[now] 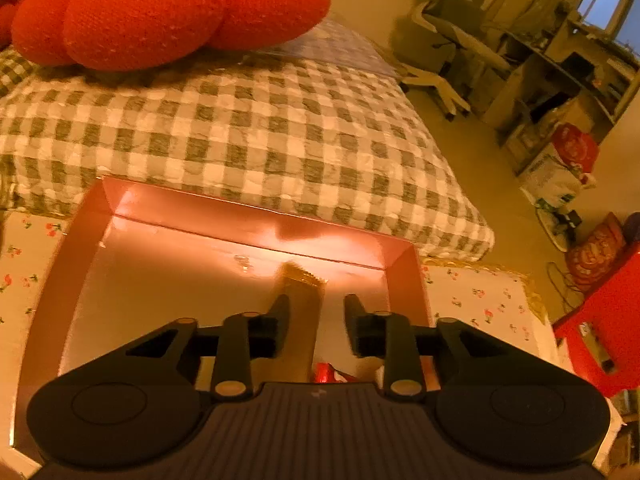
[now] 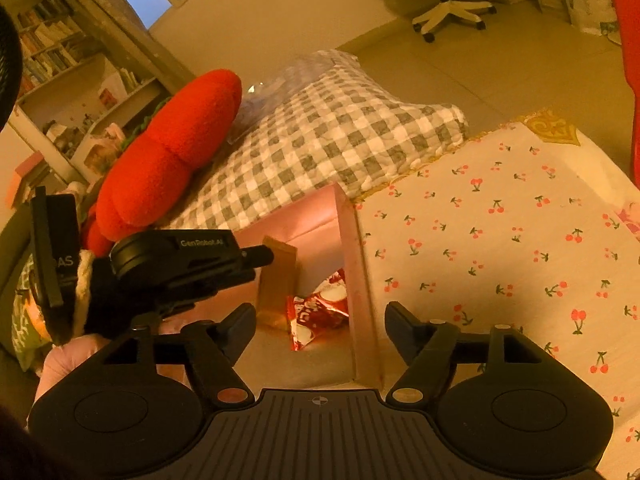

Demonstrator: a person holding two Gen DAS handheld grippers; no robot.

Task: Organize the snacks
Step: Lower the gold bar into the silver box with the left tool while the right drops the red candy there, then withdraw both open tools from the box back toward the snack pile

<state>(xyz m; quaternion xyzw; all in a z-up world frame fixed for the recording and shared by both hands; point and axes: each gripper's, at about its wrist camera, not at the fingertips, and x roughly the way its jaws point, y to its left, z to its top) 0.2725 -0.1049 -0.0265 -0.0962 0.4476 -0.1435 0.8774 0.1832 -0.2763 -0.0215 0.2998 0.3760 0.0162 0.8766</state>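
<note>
The left gripper (image 1: 313, 312) hangs over the pink box (image 1: 248, 216), its jaws parted a little; a tan snack packet (image 1: 302, 312) stands upright between them, touching the left finger and clear of the right, so no firm grip shows. Just below its fingers, inside the box, lies a red snack packet (image 2: 320, 312). The right gripper (image 2: 320, 324) hovers at the box's near wall, jaws wide and empty. To its right spreads the cherry-print sheet (image 2: 500, 240). Beyond the box lie a grey checked quilt (image 1: 260, 128) and a red cushion (image 1: 160, 12).
</note>
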